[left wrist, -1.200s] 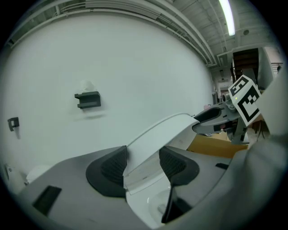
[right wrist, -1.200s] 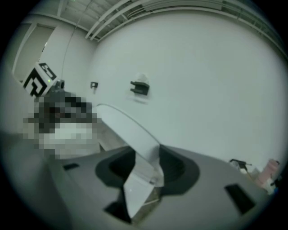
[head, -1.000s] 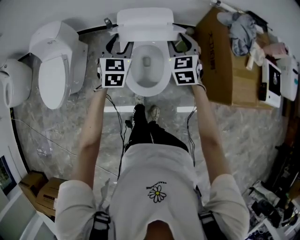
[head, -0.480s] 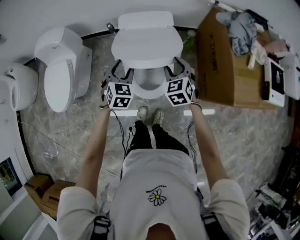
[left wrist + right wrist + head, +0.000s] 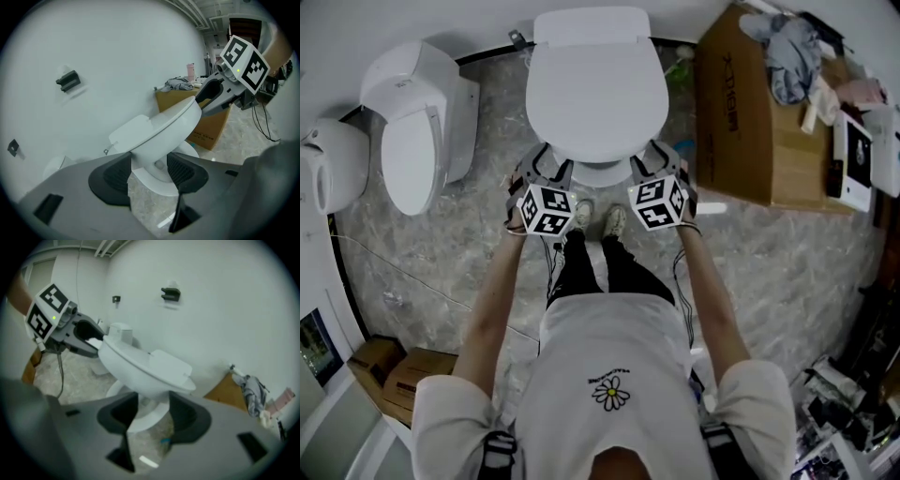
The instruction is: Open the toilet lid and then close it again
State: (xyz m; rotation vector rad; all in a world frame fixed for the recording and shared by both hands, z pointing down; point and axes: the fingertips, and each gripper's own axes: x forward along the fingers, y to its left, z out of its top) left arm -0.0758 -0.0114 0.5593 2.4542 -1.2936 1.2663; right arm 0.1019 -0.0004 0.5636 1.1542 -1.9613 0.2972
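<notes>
The white toilet [image 5: 596, 94] stands at the top middle with its lid [image 5: 598, 86] down over the bowl. My left gripper [image 5: 549, 167] sits at the lid's front left edge and my right gripper [image 5: 651, 163] at its front right edge. In the left gripper view the lid [image 5: 161, 123] lies flat, and the right gripper [image 5: 206, 96] straddles its front rim. In the right gripper view the left gripper [image 5: 91, 341] does the same. Both grippers' jaws have just been opening, the right more than the left. Only the toilet base shows beyond the left gripper [image 5: 149, 176] and the right gripper [image 5: 153, 420].
A second white toilet [image 5: 412, 141] and another white fixture [image 5: 333, 164] stand at the left. A large cardboard box [image 5: 741, 103] with clothes [image 5: 787, 52] on it is close on the right. Small cardboard boxes [image 5: 389, 375] sit lower left. Cables trail by the person's feet [image 5: 598, 220].
The lid has swung down from upright to flat over the bowl. Both grippers came down and toward the person with its front edge.
</notes>
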